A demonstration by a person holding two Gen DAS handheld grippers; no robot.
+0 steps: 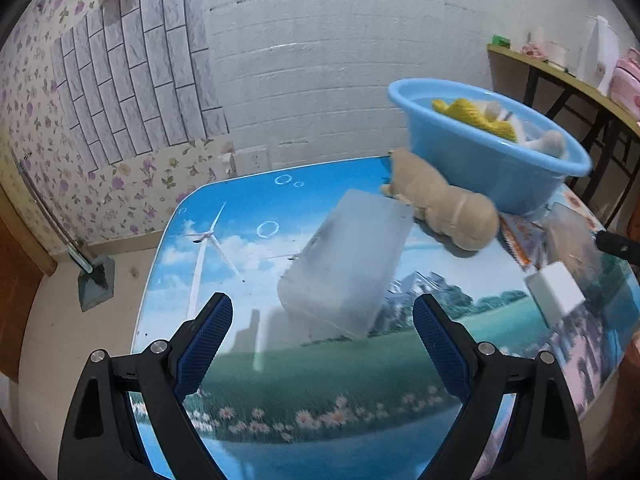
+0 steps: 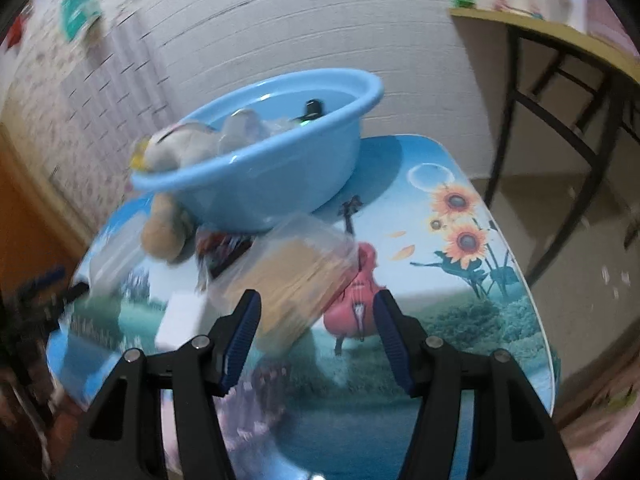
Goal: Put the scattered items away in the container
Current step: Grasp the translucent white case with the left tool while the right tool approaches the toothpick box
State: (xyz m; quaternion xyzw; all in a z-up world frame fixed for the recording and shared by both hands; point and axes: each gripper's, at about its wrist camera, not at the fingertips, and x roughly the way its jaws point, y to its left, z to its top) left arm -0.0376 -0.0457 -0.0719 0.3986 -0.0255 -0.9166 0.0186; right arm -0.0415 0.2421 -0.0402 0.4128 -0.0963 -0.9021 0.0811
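A blue plastic basin [image 1: 492,168] stands at the far right of the picture-printed table [image 1: 248,248] and holds a yellow knitted item [image 1: 476,116] and pale soft items. A tan plush toy [image 1: 444,204] lies against its base. A translucent plastic box [image 1: 344,268] lies ahead of my open, empty left gripper [image 1: 322,312]. In the right wrist view the basin [image 2: 264,176] is ahead, and a clear bag with tan contents [image 2: 296,280] lies just beyond my open, empty right gripper [image 2: 316,304]. A white block [image 2: 182,314] sits left of it.
An orange printed packet [image 1: 524,236] and the white block [image 1: 554,292] lie at the table's right side. The other gripper's black tip [image 1: 616,244] shows at the right edge. A wooden shelf table [image 2: 560,36] with items stands right, by the white wall.
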